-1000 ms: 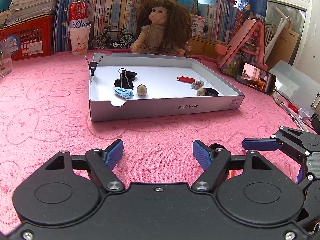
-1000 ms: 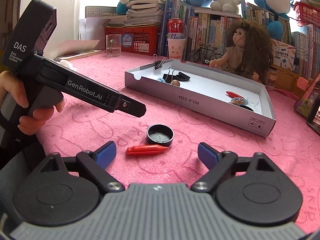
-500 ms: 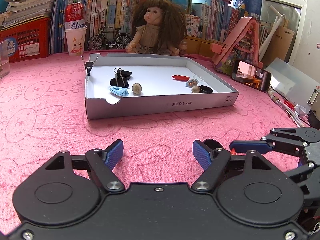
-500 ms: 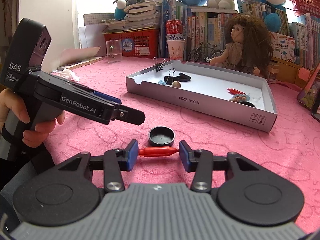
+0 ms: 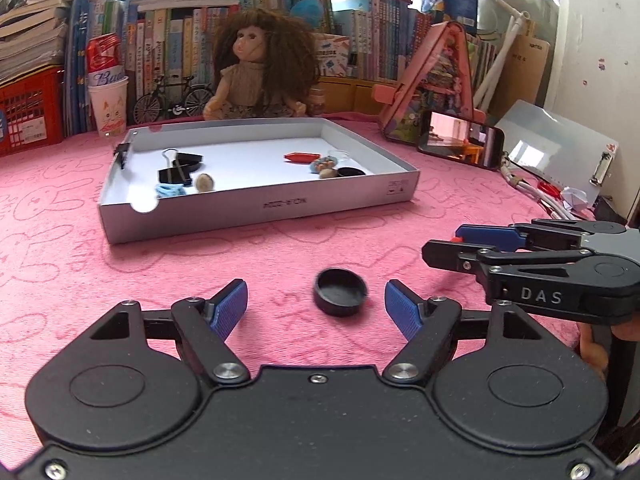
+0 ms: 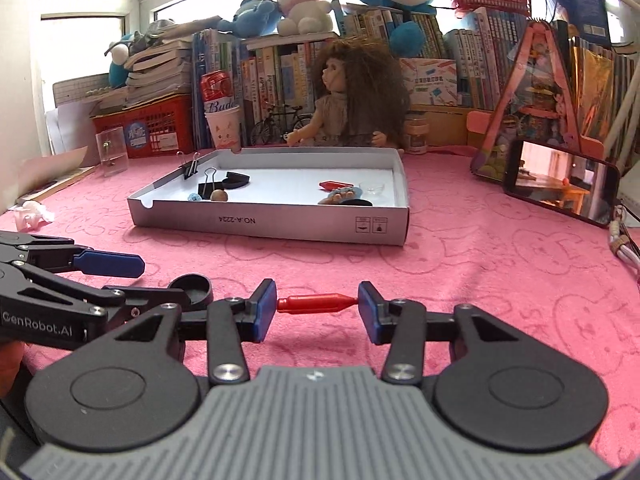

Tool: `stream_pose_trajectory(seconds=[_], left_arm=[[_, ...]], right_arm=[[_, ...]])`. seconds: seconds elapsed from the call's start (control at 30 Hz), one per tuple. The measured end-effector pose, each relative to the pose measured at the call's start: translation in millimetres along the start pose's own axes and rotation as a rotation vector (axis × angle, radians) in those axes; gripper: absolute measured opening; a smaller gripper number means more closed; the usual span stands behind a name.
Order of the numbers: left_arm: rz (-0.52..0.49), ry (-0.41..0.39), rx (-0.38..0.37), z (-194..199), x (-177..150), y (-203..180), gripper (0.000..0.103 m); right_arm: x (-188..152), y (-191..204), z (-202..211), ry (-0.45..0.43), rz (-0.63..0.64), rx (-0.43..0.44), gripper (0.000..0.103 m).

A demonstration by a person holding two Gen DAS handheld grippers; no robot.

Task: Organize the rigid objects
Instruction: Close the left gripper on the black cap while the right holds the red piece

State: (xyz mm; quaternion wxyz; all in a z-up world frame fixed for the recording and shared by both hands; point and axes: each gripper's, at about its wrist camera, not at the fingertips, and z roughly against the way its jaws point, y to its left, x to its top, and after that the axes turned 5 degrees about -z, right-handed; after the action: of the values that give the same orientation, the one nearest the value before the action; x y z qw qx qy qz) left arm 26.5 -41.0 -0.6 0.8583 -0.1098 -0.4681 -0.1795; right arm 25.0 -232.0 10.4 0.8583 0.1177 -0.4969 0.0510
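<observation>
Red cap [image 6: 316,303] between right hand-held gripper [image 6: 317,312] pads.

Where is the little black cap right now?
In the left wrist view, the black cap sits on the pink cloth between the open left gripper fingers, in front of the grey tray.

**Open pink strip before the tray**

Between the hand-held grippers and the grey tray [image 6: 272,230] the desk [image 6: 460,264] is bare cloth, wide enough to pass. The black cap [image 5: 340,291] lies low between the left hand-held gripper [image 5: 316,306] fingers. The tray's front wall stands across the way; a phone [image 6: 560,188] blocks the right side.
</observation>
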Motion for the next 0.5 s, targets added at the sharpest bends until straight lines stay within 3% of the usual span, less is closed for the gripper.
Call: stream_pose_trajectory(seconds=[0.17, 0.33, 0.5], left_arm=[[-0.031, 0.006, 0.032, -10, -1, -14, 0.07], [-0.061, -0.004, 0.077, -14, -1, -20, 0.058], [-0.081, -0.012, 0.092, -15, -3, -22, 0.055]], right_arm=[[-2, -6, -2, -0.003, -0.03, -0.025, 0.051], [-4, -7, -3, -0.004, -0.047, -0.032, 0.052], [-6, -6, -5, 0.0, -0.061, -0.027, 0.052]])
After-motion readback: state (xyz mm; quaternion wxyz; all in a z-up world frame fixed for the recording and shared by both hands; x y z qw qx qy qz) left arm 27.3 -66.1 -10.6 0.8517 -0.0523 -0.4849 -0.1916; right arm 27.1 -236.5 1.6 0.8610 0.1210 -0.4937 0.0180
